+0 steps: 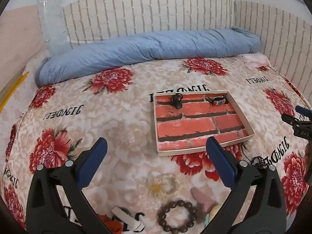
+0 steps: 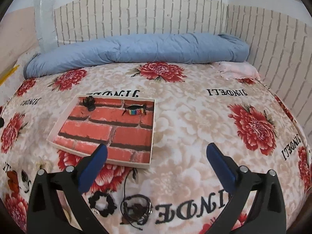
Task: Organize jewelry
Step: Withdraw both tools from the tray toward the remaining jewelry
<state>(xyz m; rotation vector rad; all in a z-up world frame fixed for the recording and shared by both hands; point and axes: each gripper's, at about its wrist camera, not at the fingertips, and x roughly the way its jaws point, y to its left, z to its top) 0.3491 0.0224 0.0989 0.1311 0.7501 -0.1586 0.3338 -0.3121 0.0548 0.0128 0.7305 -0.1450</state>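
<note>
A shallow box tray (image 1: 185,152) with a red brick-print lining lies on the flowered bedspread. Inside, along its far edge, lie a black hair clip (image 1: 176,100) and a rainbow woven bracelet (image 1: 219,99). My left gripper (image 1: 157,145) hangs open over the spread just left of the tray's near corner, with nothing between its fingers. Below it lie a cream daisy scrunchie (image 1: 162,184) and a brown bead bracelet (image 1: 177,219). My right gripper (image 2: 157,148) is open and empty, to the right of the tray (image 2: 126,163). Under it lie a black scrunchie (image 2: 102,204) and a black cord bracelet (image 2: 136,207).
A rolled blue quilt (image 1: 148,52) lies along the far side of the bed against a white brick-pattern wall. A white clip (image 1: 128,217), an orange piece (image 1: 112,224) and a pink item (image 1: 200,197) lie near the front edge. The right gripper's tips (image 1: 298,120) show at the left view's right edge.
</note>
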